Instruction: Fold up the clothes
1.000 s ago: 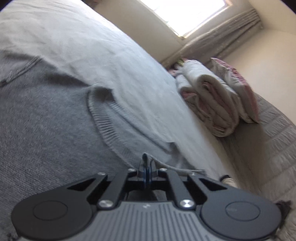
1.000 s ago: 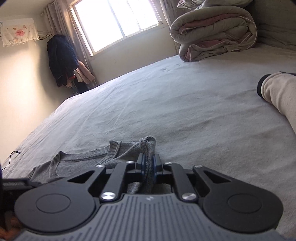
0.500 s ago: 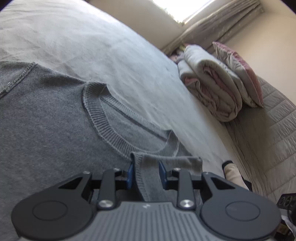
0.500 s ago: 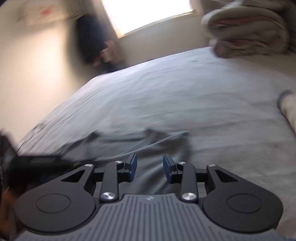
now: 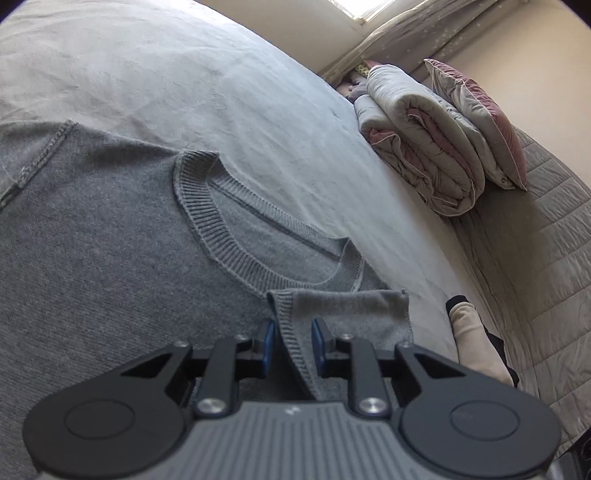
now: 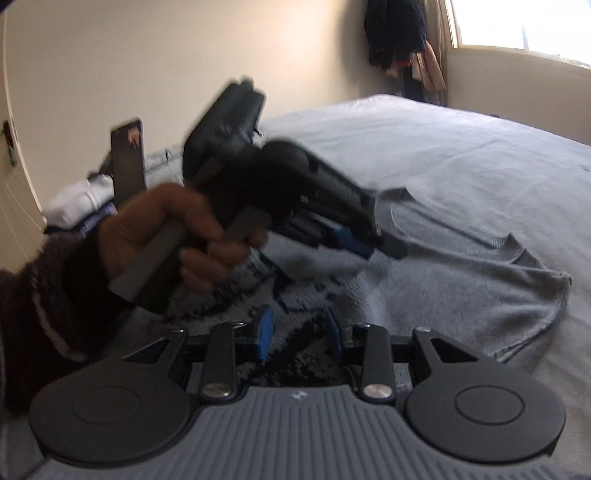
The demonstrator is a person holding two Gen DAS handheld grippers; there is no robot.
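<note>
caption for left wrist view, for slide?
Left tool open over a folded sweater cuff on the bed, near the collar.

Right gripper (image 6: 297, 334): fingers parted, nothing between them. Left hand (image 6: 173, 236) holds the left gripper (image 6: 364, 242) over the grey sweater (image 6: 461, 280), which lies on the bed (image 6: 461, 155). Dark clothing (image 6: 395, 33) hangs beside the window (image 6: 524, 24).

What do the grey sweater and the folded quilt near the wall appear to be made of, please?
The grey sweater looks like a matte fine knit, possibly wool or cotton: its collar shows ribbed stitches. The folded quilt looks like padded woven fabric with a slight sheen, grey outside and pink inside; the fibre is unclear.
</note>
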